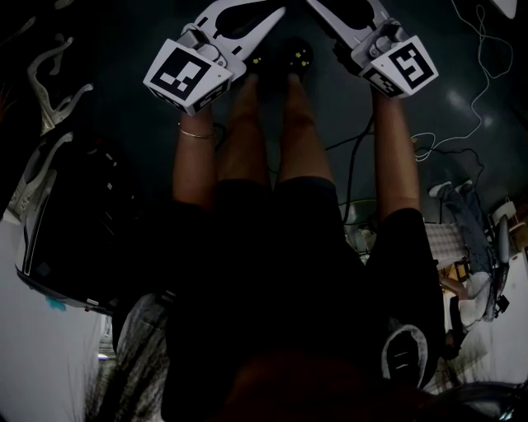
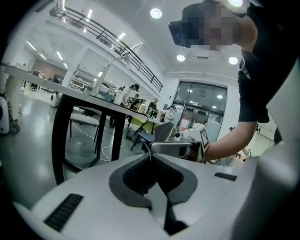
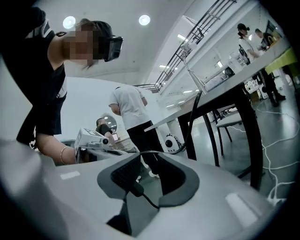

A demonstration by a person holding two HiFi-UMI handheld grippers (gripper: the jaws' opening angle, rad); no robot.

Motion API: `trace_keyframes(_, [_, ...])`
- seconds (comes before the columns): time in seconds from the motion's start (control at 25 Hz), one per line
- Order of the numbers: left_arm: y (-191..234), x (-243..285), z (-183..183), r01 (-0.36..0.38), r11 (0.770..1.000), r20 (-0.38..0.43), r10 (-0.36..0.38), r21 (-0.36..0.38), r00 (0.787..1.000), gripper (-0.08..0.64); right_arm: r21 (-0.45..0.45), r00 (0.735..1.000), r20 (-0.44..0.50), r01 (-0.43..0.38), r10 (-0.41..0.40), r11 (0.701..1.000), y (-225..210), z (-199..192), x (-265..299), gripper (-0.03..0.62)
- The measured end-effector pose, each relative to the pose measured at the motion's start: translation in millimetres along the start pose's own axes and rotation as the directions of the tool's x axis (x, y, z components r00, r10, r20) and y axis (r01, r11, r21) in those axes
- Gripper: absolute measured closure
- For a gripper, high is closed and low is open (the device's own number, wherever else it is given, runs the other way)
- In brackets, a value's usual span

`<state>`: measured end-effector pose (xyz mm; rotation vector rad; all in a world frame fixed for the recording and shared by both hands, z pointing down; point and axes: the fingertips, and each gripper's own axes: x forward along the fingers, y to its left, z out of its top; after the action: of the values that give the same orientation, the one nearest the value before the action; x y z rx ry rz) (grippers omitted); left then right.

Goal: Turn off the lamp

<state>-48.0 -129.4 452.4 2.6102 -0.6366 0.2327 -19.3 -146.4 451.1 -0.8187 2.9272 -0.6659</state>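
Note:
No lamp shows in any view. A thin black cord [image 2: 149, 149] comes out of my left gripper [image 2: 151, 161], whose jaws meet at their tips and are shut on it. My right gripper [image 3: 143, 161] stands open, and floor shows through the gap. The same cord [image 3: 149, 201] runs between its jaws, with a small black lump [image 3: 133, 187] resting against the left pad. The grippers face each other, so the right gripper [image 2: 187, 145] and the left gripper [image 3: 93, 140] each appear in the other's view. In the dark head view the left gripper [image 1: 280, 12] and right gripper [image 1: 330, 12] are above the person's legs.
A black-legged table [image 2: 58, 136] stands to the left, also seen as the table [image 3: 253, 136] in the right gripper view. A person in a white shirt [image 3: 129, 108] stands behind. Loose cables [image 1: 487, 74] lie on the floor. A dark bag [image 1: 74, 231] sits at left.

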Motion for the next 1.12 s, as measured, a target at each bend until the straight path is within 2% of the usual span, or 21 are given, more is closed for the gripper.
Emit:
trace_keyframes(0.4, [0.4, -2.3, -7.4, -0.005, 1.000, 0.016, 0.005, -0.019, 1.000, 0.537, 0.108, 0.999, 0.028, -0.038, 0.036, 0.993, 2.1, -6.6, 7.4, 0.508])
trace_keyframes(0.56, [1.6, -2.4, -17.1, -0.010, 1.000, -0.008, 0.010, -0.001, 1.000, 0.537, 0.148, 0.998, 0.051, -0.049, 0.042, 0.988, 3.5, -7.4, 7.0, 0.506])
trace_keyframes(0.84, [5.2, -2.7, -29.1, -0.026, 0.999, -0.003, 0.026, -0.028, 1.000, 0.537, 0.183, 0.999, 0.030, -0.048, 0.043, 0.982, 2.0, -16.2, 10.8, 0.505])
trace_keyframes(1.12, [12.4, 2.4, -70.7, -0.051, 0.998, -0.077, 0.047, -0.046, 0.996, 0.537, 0.253, 0.999, 0.029, -0.045, 0.039, 0.967, -1.3, -45.9, 13.4, 0.489])
